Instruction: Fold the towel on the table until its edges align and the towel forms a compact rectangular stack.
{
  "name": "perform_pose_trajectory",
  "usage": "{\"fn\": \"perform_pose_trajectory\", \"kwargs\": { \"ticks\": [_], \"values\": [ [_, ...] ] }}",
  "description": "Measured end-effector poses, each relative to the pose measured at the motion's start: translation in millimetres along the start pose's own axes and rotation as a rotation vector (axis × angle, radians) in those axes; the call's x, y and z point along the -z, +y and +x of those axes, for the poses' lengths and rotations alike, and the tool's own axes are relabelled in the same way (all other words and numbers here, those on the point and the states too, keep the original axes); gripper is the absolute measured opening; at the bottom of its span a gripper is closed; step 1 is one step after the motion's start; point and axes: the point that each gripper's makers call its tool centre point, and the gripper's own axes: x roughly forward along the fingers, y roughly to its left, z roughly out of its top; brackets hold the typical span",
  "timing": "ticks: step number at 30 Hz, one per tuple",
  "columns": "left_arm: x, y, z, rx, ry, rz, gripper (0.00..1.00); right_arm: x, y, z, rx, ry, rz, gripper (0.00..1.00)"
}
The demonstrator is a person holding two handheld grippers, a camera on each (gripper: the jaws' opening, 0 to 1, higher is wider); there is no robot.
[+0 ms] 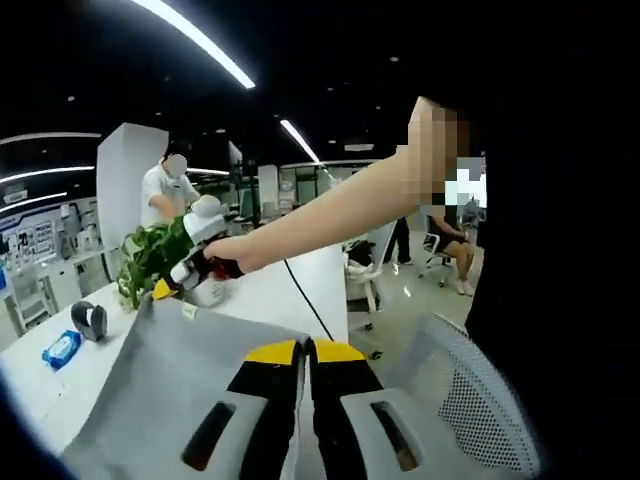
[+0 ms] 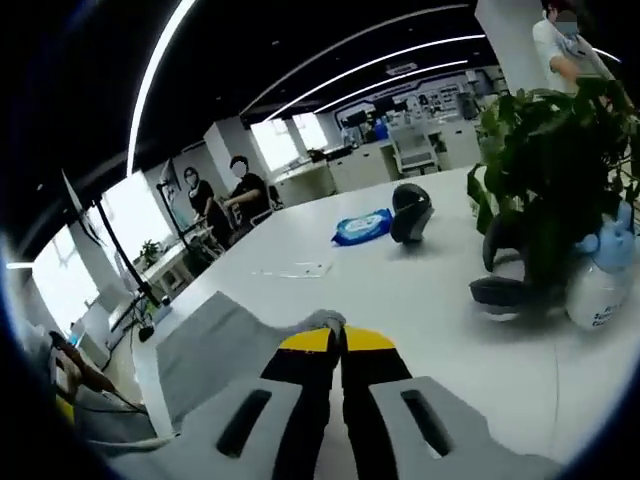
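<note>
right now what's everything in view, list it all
towel: 1, grey, lifted off the table, pinched in both grippers
table: 1, white, under the towel
plant: 1, green, far side of the table
spray bottle: 1, pale with a blue top, beside the plant
wipes pack: 1, blue, on the table past the towel
tape dispenser: 1, dark, next to the wipes pack
chair: 1, white mesh, beside the table
people: a few, in the office background
left gripper: yellow tips, shut on the towel
right gripper: yellow tips, shut on the towel
arm: person's, reaching to the right gripper
</note>
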Motion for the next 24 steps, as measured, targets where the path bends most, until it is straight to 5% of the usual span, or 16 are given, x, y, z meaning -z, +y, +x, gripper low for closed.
{"fn": "perform_pose_trajectory", "kwargs": {
  "ticks": [8, 15, 24],
  "values": [
    [-48.0, -2.5, 2, 0.022, -0.071, 0.051, 0.04, -25.9, -1, -28, -0.017, -0.06, 0.09, 0.0],
    [-69.0, -8.4, 6, 0.032, -0.069, 0.168, 0.04, -55.7, 6, -46, -0.058, -0.103, 0.129, 0.0],
    [-106.5, -11.3, 8, 0.028, -0.15, 0.178, 0.04, -99.0, 33, -65, -0.105, -0.166, 0.084, 0.0]
  ]
}}
